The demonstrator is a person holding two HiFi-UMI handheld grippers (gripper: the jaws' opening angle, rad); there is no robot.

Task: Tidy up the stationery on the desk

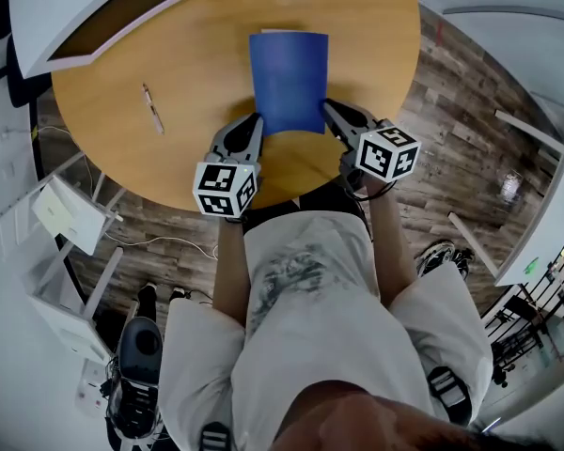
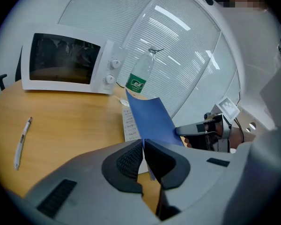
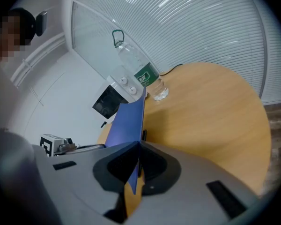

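Now, where it lies: the blue folder [image 1: 289,78] is over the middle of the round wooden counter [image 1: 197,64], long side running away from the person. Its near edge is raised off the wood, and whether the far edge rests I cannot tell.
Left gripper: the left gripper [image 2: 143,146] has its pads pressed together on the folder's near left corner.
Right gripper: the right gripper [image 3: 136,149] is clamped the same way on the near right corner, with the cover edge-on between its pads.
Handling: probably light, thin and bendy. Held only by two corners, it is likely to sag or curl, and the smooth cover may slide in a shallow pinch.
Where to hold: the two near corners, well into the pads, look sound. Keeping the grippers level with each other should stop it twisting.
Pose: both grippers sit side by side and slope forward and down, marker cubes toward the body and forearms roughly parallel.
Nearby: a white printed sheet [image 2: 129,123] shows beside the cover. A pen [image 1: 152,108] lies well to the left, and a bottle [image 2: 141,76] and a microwave [image 2: 68,64] stand at the far side.
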